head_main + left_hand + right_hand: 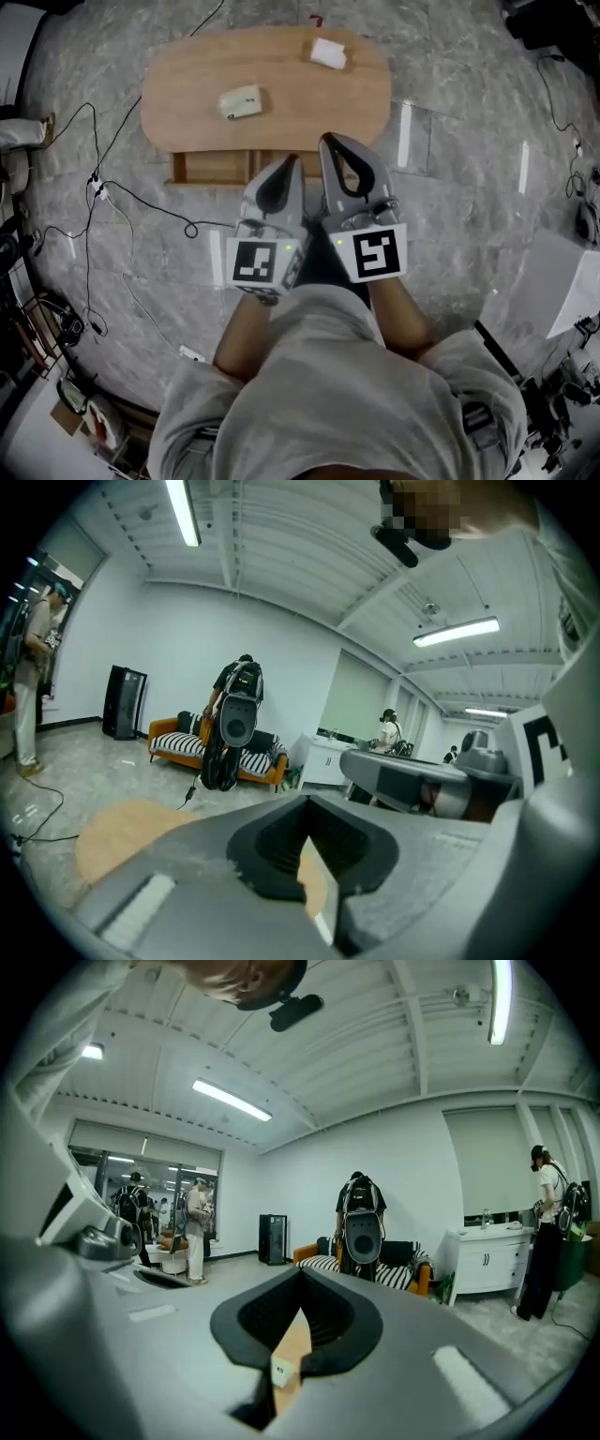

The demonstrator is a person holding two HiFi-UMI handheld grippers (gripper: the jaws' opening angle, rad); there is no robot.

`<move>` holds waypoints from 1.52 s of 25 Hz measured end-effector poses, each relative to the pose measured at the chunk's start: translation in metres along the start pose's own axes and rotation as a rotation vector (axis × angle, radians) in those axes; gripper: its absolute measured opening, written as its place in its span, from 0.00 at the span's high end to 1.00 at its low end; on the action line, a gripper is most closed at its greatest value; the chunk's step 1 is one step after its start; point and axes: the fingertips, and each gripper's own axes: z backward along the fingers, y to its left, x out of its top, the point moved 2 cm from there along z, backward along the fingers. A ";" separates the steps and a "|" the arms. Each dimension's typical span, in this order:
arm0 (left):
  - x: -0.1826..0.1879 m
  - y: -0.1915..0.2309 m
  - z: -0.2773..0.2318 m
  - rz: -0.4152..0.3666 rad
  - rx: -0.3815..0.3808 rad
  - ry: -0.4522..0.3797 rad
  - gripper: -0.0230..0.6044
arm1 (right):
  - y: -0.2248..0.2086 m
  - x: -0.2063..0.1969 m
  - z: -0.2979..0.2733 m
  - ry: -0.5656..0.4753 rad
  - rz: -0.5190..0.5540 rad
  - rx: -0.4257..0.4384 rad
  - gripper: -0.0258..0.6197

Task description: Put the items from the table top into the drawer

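1. Head view: the left gripper (292, 161) and right gripper (327, 141) are hovering side by side at the table's (187, 127) near edge. A pale item (242, 101) is lying mid-table, a white item (328, 53) by the table's far edge. The drawer (211, 169) is standing open under the table's near edge.
2. Left gripper view: the jaws are meeting, gripping nothing.
3. Right gripper view: the jaws are pressing together, empty, with a sliver of table showing through.

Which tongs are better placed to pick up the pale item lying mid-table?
Left, probably: the left tongs are on the same side as the pale rounded item and beside the open wooden drawer; the right tongs sit further right.
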 end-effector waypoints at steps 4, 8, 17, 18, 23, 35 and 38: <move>-0.013 0.033 -0.020 0.034 -0.024 0.037 0.93 | -0.004 -0.034 -0.029 0.089 0.018 -0.037 0.95; -0.044 0.046 -0.040 0.025 -0.063 0.097 0.93 | -0.011 -0.066 -0.046 0.164 0.089 -0.058 0.95; -0.118 0.083 -0.114 0.014 -0.029 0.226 0.93 | -0.047 -0.174 -0.101 0.324 -0.013 -0.019 0.95; -0.122 0.087 -0.122 0.009 -0.020 0.235 0.93 | -0.053 -0.181 -0.108 0.315 -0.035 -0.021 0.95; -0.150 0.101 -0.160 0.024 0.009 0.306 0.93 | -0.089 -0.228 -0.139 0.339 -0.088 -0.049 0.95; -0.227 0.133 -0.270 0.134 0.034 0.406 0.93 | -0.160 -0.349 -0.211 0.497 -0.007 0.020 0.95; -0.237 0.145 -0.284 0.164 0.064 0.419 0.93 | -0.170 -0.367 -0.233 0.526 0.098 0.061 0.95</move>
